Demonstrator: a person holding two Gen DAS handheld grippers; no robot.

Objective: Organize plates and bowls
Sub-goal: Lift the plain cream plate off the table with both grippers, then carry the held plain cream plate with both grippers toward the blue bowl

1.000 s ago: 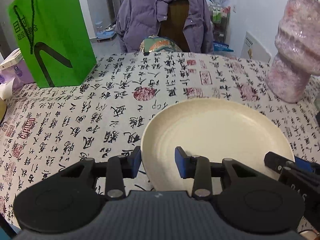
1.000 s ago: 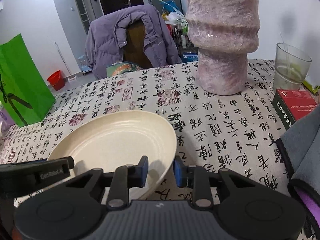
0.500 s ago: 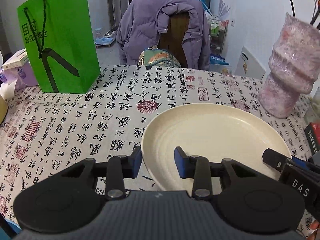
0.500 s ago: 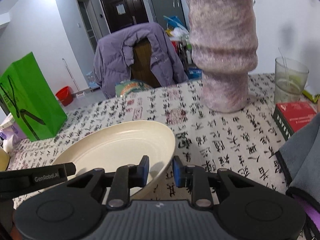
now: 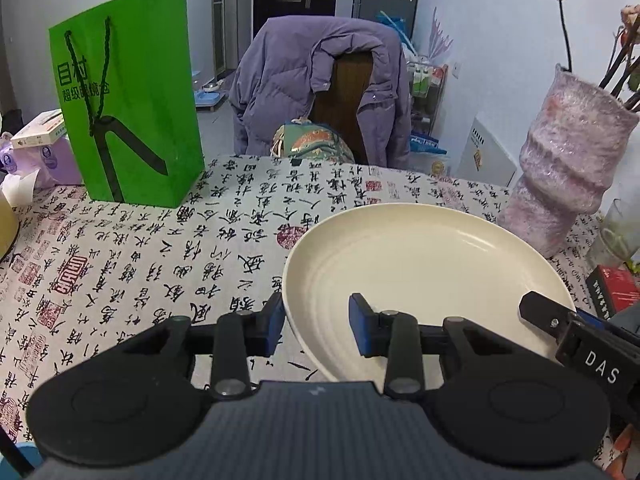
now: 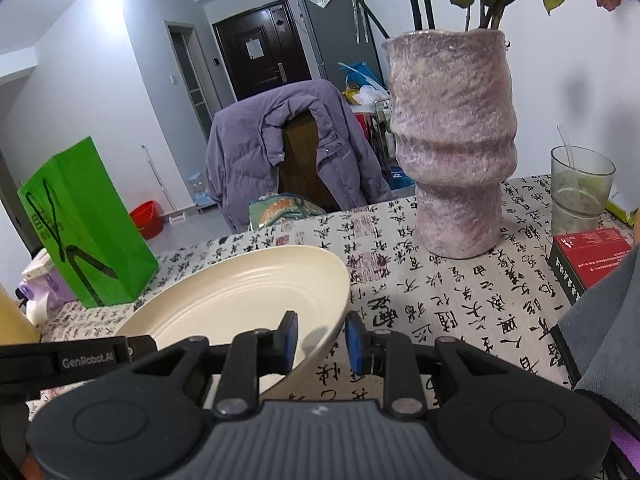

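In the left wrist view, the cream plate [image 5: 424, 280] reads as a stiff, smooth-glazed dish with faint concentric ridges — probably ceramic or melamine, so likely slick at the lip and liable to chip if it knocks the table. The rim is the sensible place to take it, and that is where the left gripper [image 5: 317, 326] sits: its blue pads stand narrow, one outside and one inside the plate's left rim, apparently pinching it. The plate looks raised off the patterned tablecloth [image 5: 160, 248], tilted a little, over the right half of the table and nearer its front edge than the far edge where the green bag [image 5: 128, 116] stands at the left. The gripper slopes down toward the cloth, and the other tool's black finger shows at the plate's right rim. In the right wrist view, the right gripper [image 6: 321, 342] straddles the opposite rim of the plate [image 6: 240, 300] with its jaws close together, one pad inside the dish and one outside — a two-point hold that should keep a wide, shallow dish level. It too points downward at a shallower slope, with the purple vase [image 6: 452, 148] well behind near the table's far right corner.
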